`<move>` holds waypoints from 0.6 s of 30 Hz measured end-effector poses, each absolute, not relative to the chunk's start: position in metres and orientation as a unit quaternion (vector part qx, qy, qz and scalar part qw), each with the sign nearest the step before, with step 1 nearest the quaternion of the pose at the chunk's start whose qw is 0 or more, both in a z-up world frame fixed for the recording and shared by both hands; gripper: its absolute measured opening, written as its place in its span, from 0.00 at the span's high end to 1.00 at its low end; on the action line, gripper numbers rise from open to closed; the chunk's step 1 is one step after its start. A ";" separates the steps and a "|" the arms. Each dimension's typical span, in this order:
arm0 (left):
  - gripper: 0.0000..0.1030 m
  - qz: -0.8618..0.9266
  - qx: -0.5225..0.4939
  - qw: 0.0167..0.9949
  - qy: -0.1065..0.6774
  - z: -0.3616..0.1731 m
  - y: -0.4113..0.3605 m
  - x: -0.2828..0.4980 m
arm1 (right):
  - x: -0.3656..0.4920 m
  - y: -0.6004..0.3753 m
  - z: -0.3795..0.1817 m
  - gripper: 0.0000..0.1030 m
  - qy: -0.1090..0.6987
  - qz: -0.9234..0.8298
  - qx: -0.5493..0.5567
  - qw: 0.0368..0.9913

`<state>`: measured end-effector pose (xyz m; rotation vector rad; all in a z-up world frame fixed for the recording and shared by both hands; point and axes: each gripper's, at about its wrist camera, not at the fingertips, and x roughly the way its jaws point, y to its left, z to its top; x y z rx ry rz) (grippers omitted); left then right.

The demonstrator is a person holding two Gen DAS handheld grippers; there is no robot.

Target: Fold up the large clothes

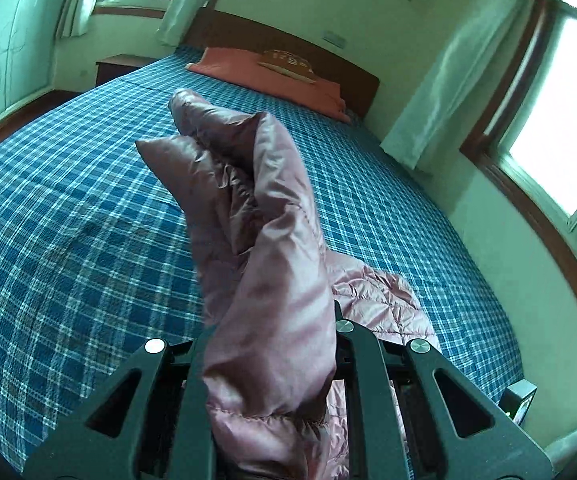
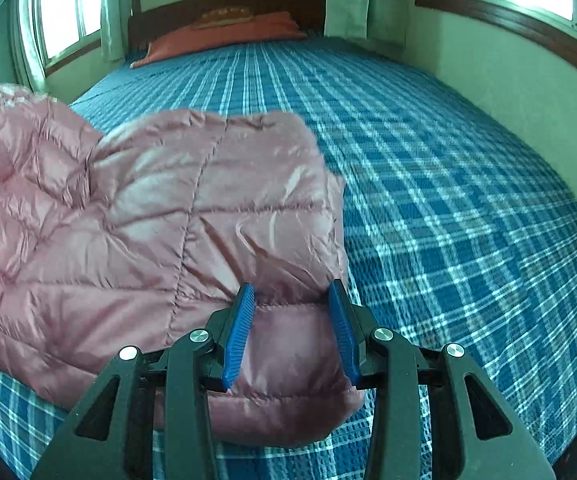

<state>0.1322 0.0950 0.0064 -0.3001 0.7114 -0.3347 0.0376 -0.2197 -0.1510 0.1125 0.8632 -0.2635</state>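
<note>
A pink quilted down jacket (image 2: 128, 216) lies on the blue plaid bed (image 2: 428, 184). My left gripper (image 1: 268, 328) is shut on a thick fold of the jacket (image 1: 260, 216) and holds it up above the bed; the fabric hides its pads. The rest of the jacket (image 1: 376, 296) lies on the bed to the right. My right gripper (image 2: 292, 296) is closed on the jacket's near right corner, its blue pads (image 2: 240, 332) pressing the puffy fabric from both sides, low over the bed.
An orange pillow (image 2: 224, 36) lies at the dark wooden headboard (image 1: 288, 44). Curtained windows (image 1: 548, 128) and a wall run along the bed's right side. A nightstand (image 1: 120, 66) stands at the far left. A small dark device (image 1: 518, 402) sits at the bed's right edge.
</note>
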 end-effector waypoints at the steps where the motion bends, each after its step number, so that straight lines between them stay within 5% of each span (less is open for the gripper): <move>1: 0.88 -0.163 -0.137 0.914 0.346 0.006 0.087 0.132 | 0.038 -0.220 -0.155 0.62 0.418 -0.126 0.050 0.898; 18: 0.88 -0.182 -0.091 0.909 0.363 -0.009 0.034 0.137 | 0.036 -0.215 -0.171 0.62 0.413 -0.118 0.061 0.901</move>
